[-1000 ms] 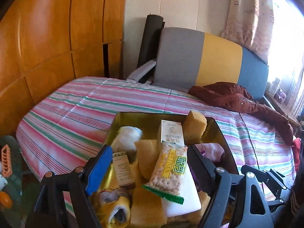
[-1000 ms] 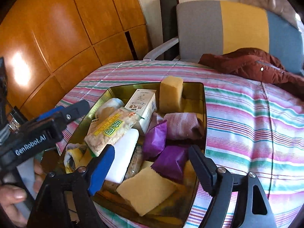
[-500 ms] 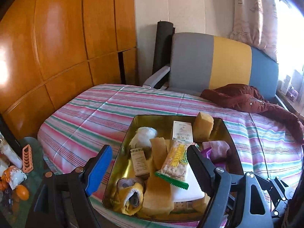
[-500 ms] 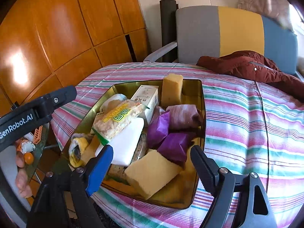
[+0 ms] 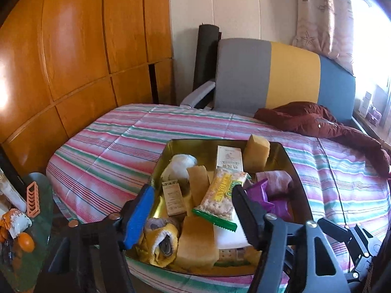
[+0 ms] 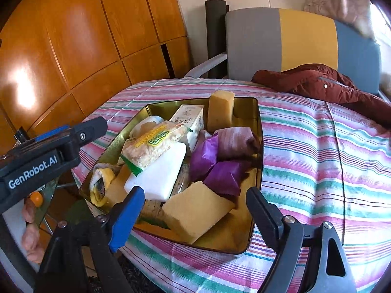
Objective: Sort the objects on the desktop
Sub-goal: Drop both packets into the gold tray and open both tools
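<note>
Both claws spread and empty — left claw (image 5: 193,210) and right claw (image 6: 193,213) hover at the near edge of the gold tray (image 6: 256,131) on the striped table (image 6: 305,146), snacks and sponges heaped inside unsorted — stage unclear.

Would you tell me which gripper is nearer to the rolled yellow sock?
Left. The left gripper hangs open almost directly above the rolled yellow sock; the right gripper, also open, sits over the tray's opposite near corner.
</note>
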The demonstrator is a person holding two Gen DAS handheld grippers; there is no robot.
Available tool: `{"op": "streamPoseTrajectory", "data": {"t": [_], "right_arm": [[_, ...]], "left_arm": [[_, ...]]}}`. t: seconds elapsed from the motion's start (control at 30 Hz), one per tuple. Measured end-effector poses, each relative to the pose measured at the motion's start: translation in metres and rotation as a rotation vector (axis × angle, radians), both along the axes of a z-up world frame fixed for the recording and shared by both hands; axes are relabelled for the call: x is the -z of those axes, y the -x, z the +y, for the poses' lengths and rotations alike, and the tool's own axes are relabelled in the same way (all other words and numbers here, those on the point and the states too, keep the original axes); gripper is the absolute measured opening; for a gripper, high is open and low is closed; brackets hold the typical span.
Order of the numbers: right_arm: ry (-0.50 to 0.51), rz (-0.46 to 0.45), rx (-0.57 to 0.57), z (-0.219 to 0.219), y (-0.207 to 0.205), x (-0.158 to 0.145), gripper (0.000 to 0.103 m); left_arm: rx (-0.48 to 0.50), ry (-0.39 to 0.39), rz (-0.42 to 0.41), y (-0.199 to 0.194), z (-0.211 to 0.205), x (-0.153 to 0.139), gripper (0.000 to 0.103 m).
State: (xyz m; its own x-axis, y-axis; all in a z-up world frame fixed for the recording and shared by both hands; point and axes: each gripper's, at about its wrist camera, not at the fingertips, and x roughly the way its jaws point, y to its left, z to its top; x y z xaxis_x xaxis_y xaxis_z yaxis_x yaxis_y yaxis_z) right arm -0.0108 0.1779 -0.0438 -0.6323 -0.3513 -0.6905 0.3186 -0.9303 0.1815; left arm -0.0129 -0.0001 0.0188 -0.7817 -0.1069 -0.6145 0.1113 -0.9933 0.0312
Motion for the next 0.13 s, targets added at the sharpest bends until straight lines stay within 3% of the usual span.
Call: {"op": "streamPoseTrajectory", "data": {"t": [0.13], "right_arm": [[-0.007, 0.014, 0.008, 0.0015, -0.0015, -0.0017, 0.086]], "left_arm": [[-0.002, -0.003, 0.004, 0.0005, -0.0018, -0.0009, 0.062]]}}
